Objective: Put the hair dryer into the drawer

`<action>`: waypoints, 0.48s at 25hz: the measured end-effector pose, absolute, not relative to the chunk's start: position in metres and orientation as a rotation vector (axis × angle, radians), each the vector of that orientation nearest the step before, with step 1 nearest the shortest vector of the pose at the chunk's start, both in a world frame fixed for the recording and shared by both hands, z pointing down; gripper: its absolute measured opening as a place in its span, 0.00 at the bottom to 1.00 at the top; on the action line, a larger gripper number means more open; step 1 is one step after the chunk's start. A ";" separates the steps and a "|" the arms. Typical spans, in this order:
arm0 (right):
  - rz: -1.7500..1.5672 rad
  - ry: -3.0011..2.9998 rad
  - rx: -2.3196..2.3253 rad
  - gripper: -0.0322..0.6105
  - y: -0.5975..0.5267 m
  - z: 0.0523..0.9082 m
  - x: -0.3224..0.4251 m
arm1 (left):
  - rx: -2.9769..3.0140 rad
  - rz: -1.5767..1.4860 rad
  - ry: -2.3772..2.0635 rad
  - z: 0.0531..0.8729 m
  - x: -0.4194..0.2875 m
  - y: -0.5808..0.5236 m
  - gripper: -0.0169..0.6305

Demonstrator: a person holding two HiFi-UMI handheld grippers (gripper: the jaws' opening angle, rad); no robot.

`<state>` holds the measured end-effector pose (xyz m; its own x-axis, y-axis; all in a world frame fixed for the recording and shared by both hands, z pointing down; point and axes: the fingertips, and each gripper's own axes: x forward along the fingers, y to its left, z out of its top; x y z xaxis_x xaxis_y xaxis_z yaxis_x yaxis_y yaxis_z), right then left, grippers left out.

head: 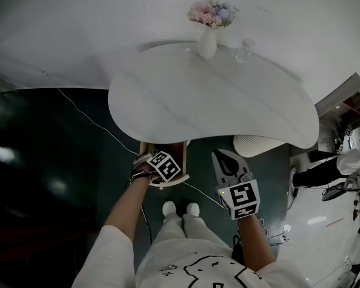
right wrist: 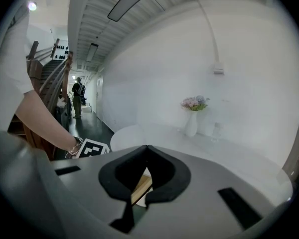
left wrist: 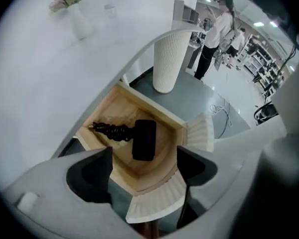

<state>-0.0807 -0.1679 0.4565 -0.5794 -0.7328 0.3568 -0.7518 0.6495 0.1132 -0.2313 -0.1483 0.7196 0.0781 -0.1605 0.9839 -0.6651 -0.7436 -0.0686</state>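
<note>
The dryer point(left wrist: 142, 139) lay in the open drawer point(left wrist: 152, 106), mid-frame. The left tool point(left wrist: 144, 171) hung open over the drawer's front, probably to push it shut; the right tool point(right wrist: 146, 156) was closed, empty.

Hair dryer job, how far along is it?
Done: the hair dryer lies inside the open wooden drawer. In hand: nothing; the left gripper hangs over the drawer front with jaws apart, the right gripper is shut and empty. Left: probably only closing the drawer, if wanted.

No words or numbers can be read (in any view).
</note>
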 end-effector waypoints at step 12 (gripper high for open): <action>-0.029 -2.596 1.198 0.05 -0.173 0.396 -0.085 | 2.061 1.481 -1.091 0.618 -0.249 -0.154 0.62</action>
<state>-0.0848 -0.1726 0.3957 -0.6165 -0.7484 0.2447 -0.7427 0.6559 0.1349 -0.2491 -0.1541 0.6181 0.1444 -0.3701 0.9177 -0.7669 -0.6279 -0.1326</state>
